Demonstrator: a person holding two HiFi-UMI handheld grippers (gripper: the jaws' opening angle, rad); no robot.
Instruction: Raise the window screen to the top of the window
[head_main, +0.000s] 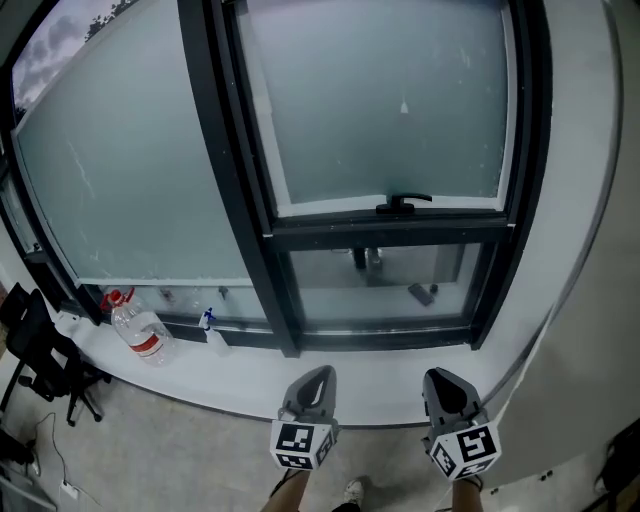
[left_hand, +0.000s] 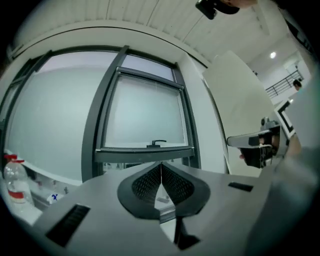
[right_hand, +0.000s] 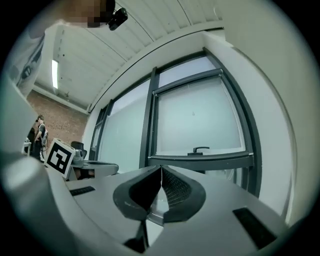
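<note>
A pale frosted window screen (head_main: 385, 100) covers the upper part of the dark-framed window, its bottom bar (head_main: 395, 207) sitting low with a black handle (head_main: 402, 203) at the middle. Below the bar a strip of clear glass (head_main: 385, 280) shows. The same handle (left_hand: 158, 143) appears in the left gripper view, and the handle (right_hand: 200, 149) in the right gripper view. My left gripper (head_main: 314, 385) and right gripper (head_main: 446, 392) hang side by side below the sill, well short of the handle. Both are shut with nothing between the jaws.
A white sill (head_main: 250, 375) runs under the window. On it at the left stand a clear water jug with a red cap (head_main: 140, 330) and a small spray bottle (head_main: 212, 330). A black office chair (head_main: 40, 360) is at far left. A white wall (head_main: 590, 250) borders the right.
</note>
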